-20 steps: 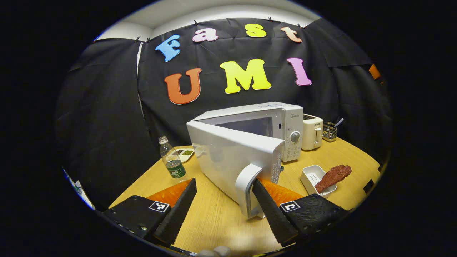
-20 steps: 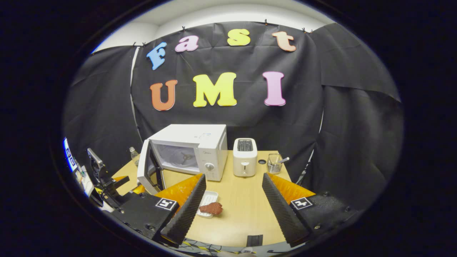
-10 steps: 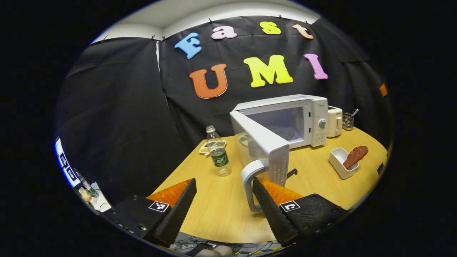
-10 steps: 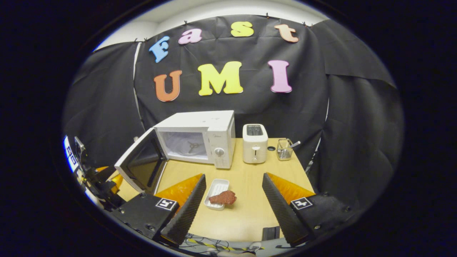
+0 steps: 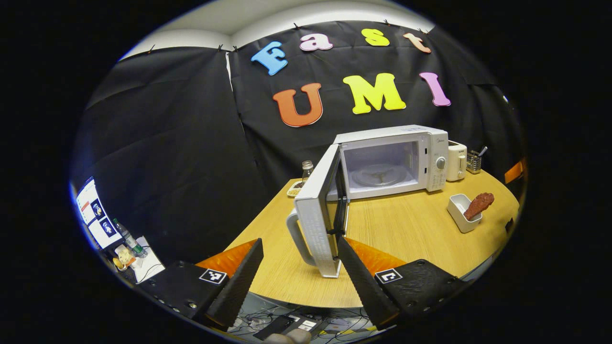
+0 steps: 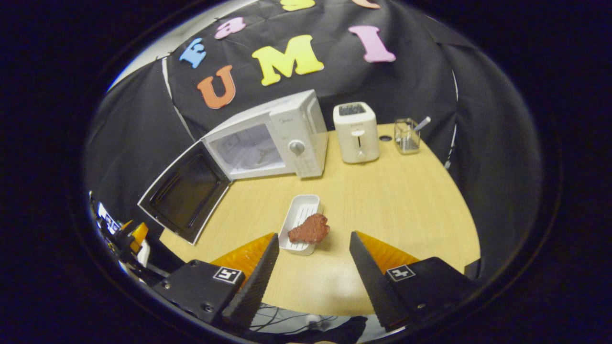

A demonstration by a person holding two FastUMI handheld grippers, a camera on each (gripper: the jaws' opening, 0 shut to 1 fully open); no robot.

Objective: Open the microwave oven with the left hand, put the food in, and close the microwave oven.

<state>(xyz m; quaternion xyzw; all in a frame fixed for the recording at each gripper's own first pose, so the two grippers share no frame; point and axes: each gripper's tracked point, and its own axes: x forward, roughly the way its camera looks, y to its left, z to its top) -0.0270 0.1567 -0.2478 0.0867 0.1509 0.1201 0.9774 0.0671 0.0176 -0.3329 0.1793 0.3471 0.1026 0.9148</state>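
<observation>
The white microwave (image 5: 392, 157) stands at the back of the wooden table (image 5: 406, 234), its door (image 5: 318, 222) swung wide so the turntable shows. In the left gripper view my left gripper (image 5: 300, 242) is open, with the door's handle (image 5: 294, 236) lying between the fingers' lines and the door's lower edge close by the right finger. The food (image 6: 309, 229), a reddish-brown piece of meat, rests on the near end of a small white tray (image 6: 300, 214). My right gripper (image 6: 313, 236) hangs open just short of and above it. The microwave (image 6: 267, 143) and door (image 6: 186, 191) lie beyond.
A white toaster (image 6: 356, 131) stands right of the microwave, with a clear utensil holder (image 6: 406, 136) farther right. A bottle (image 5: 306, 168) and a small dish (image 5: 292, 191) sit behind the open door. The table's near edge curves just ahead of both grippers.
The door has swung from half open to wide open while my left gripper drew back leftward. My right gripper has moved forward and tipped down over the food.
</observation>
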